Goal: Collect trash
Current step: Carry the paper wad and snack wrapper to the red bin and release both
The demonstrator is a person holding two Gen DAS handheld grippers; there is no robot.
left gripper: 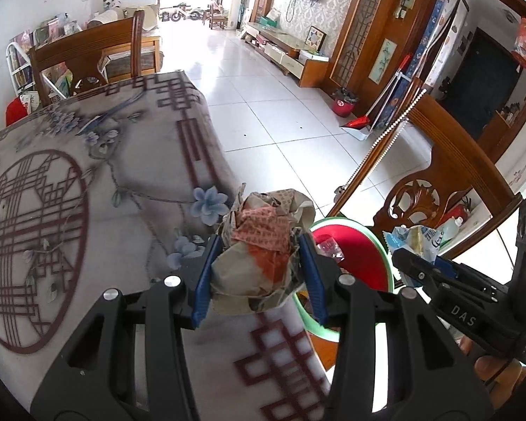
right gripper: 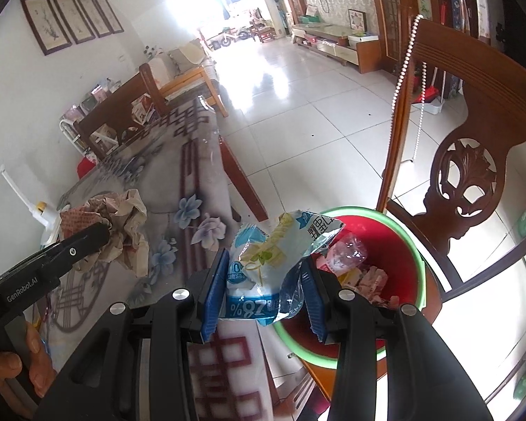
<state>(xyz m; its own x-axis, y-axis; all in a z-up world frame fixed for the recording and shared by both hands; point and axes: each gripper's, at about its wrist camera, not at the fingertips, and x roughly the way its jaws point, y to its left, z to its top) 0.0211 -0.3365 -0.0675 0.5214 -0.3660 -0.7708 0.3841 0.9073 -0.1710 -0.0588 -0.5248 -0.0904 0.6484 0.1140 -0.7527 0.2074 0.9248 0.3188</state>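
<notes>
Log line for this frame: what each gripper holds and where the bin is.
left gripper: shut on crumpled paper wad | right gripper: shut on blue-white wrapper | red bin: beside table edge, trash inside

The bin (left gripper: 354, 256) is half hidden behind the wad (left gripper: 259, 252); the packet (right gripper: 273, 266) hides its near rim; its trash is unclear.

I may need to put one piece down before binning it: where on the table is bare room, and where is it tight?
The tablecloth lies bare from the circle motif to the far chair. Tight at the near corner: left gripper with crumpled paper, right gripper with blue wrapper, and the part-filled bin.
</notes>
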